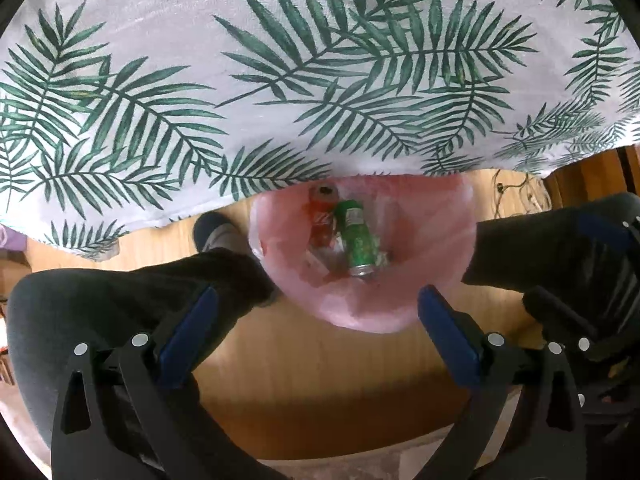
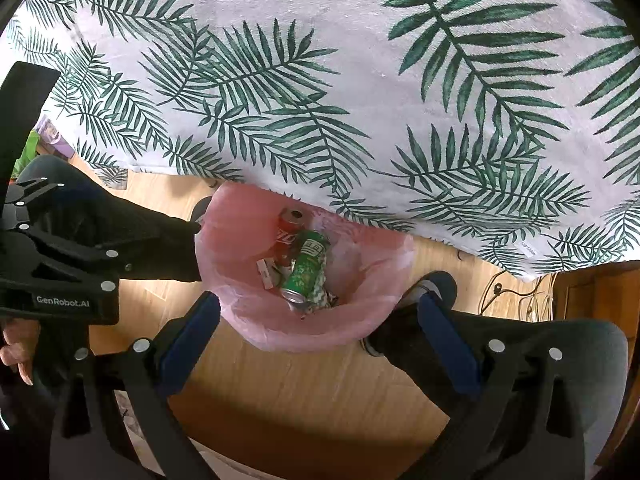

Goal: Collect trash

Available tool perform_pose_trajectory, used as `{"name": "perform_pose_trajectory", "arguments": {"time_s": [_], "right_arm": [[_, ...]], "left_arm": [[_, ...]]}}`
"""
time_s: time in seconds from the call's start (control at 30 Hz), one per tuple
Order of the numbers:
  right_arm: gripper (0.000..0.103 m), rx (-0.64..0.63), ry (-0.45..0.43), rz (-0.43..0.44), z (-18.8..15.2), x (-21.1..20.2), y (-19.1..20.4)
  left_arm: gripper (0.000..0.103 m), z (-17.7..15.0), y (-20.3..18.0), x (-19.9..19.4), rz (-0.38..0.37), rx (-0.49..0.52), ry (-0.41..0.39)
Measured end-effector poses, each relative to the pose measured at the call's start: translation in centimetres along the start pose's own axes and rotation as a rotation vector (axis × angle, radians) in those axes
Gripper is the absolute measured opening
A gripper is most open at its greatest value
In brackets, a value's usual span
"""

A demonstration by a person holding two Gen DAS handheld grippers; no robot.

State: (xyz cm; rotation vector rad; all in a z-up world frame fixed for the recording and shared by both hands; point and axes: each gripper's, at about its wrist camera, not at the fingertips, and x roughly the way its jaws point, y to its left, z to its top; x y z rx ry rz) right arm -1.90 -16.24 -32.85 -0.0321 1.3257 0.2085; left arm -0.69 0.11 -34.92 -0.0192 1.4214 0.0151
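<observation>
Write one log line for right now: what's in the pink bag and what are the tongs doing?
pink bag: green can + red can inside | left tongs: open, empty | right tongs: open, empty | tablecloth: no trash seen

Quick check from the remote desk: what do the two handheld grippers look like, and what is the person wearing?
Both the left gripper and the right gripper have black angular frames with round silver bolts and blue pads on the jaws. In the right wrist view, the left gripper's black body carries white "GenRobot.AI" lettering. The person wears dark trousers and dark shoes with grey panels. No cables show on the grippers.
</observation>
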Motion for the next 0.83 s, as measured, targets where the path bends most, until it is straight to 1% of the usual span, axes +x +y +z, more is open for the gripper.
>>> {"name": "perform_pose_trajectory", "arguments": {"time_s": [0.07,0.13,0.23,0.3,0.37,0.47,0.6,0.83], "right_arm": [[0.098,0.001,0.001,0.000,0.1,0.1,0.0],[0.098,0.000,0.000,0.000,0.0,0.1,0.1],[0.098,0.001,0.002,0.000,0.0,0.1,0.1],[0.098,-0.001,0.004,-0.001,0.0,0.2,0.1],[0.098,-0.003,0.005,-0.001,0.0,0.3,0.2],[0.098,-0.005,0.006,-0.001,-0.1,0.3,0.2],[0.098,-0.010,0.007,-0.002,-0.2,0.4,0.3],[0.098,-0.009,0.013,-0.002,-0.4,0.6,0.3]], "left_arm": [[0.097,-0.1,-0.1,0.0,0.023,0.003,0.001],[0.097,-0.2,-0.3,0.1,0.027,0.009,0.006],[0.097,-0.3,-0.4,0.0,0.006,0.026,-0.009],[0.097,-0.4,-0.5,0.1,0.012,0.034,-0.006],[0.097,-0.5,-0.7,0.0,0.004,0.052,-0.012],[0.097,-0.6,-1.1,0.0,0.018,0.071,-0.008],[0.097,-0.6,-1.1,0.2,0.006,0.070,0.000],[0.097,-0.7,-1.0,0.4,0.009,0.074,0.007]]}}
